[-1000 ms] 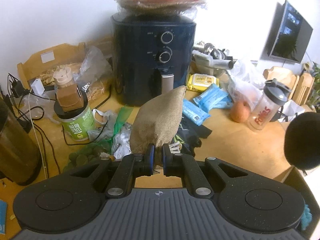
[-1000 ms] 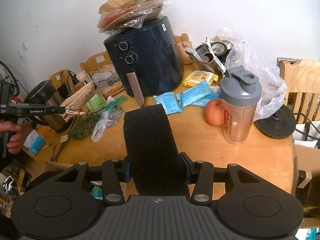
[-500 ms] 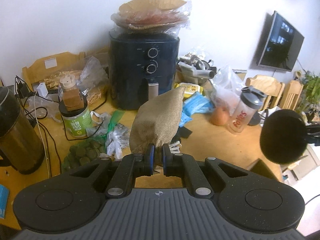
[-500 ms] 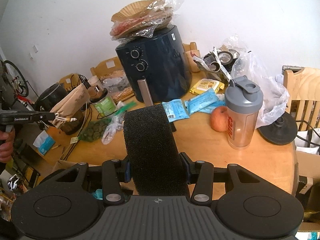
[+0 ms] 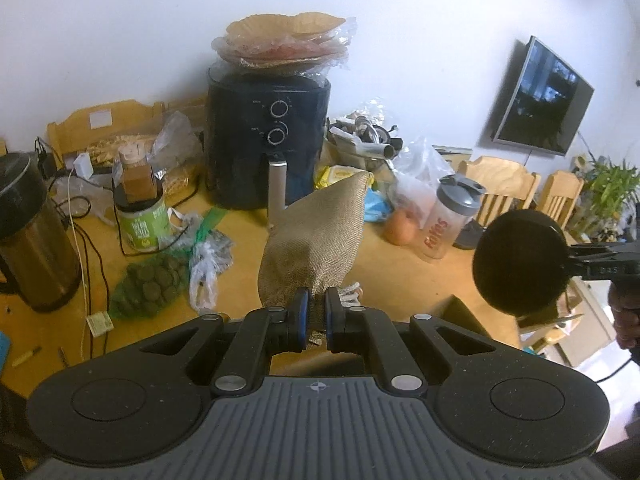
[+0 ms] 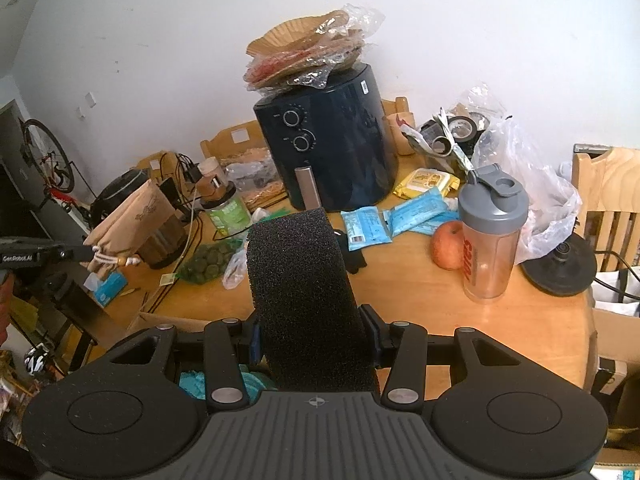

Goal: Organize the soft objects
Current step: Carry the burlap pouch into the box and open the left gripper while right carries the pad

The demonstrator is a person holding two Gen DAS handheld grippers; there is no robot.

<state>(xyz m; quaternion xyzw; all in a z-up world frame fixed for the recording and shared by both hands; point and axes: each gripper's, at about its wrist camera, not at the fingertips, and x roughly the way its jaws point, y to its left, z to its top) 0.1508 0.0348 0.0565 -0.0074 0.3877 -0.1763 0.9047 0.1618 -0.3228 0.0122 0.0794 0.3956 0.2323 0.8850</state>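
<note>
Pinched: burlap pouch (image 5: 316, 240) in left tool (image 5: 316, 320), foam block (image 6: 304, 296) in right tool (image 6: 314, 340), both centre-frame, long axes pointing away over bench (image 6: 420, 296).

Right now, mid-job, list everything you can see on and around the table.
Burlap drawstring pouch: 1, tan, held in left gripper.
Foam sponge block: 1, black, clamped in right gripper.
Air fryer: 1, dark blue, table rear.
Paper liners in plastic: 1 stack, brown, on fryer.
Shaker bottle: 1, clear, grey lid, right.
Apple: 1, red, beside bottle.
Wipe packets: several, blue, centre.
Green-labelled jar: 1, left.
Metal kettle: 1, far left.
Wooden table: 1, yellow-brown.
Left gripper: shut.
Right gripper: shut.
</note>
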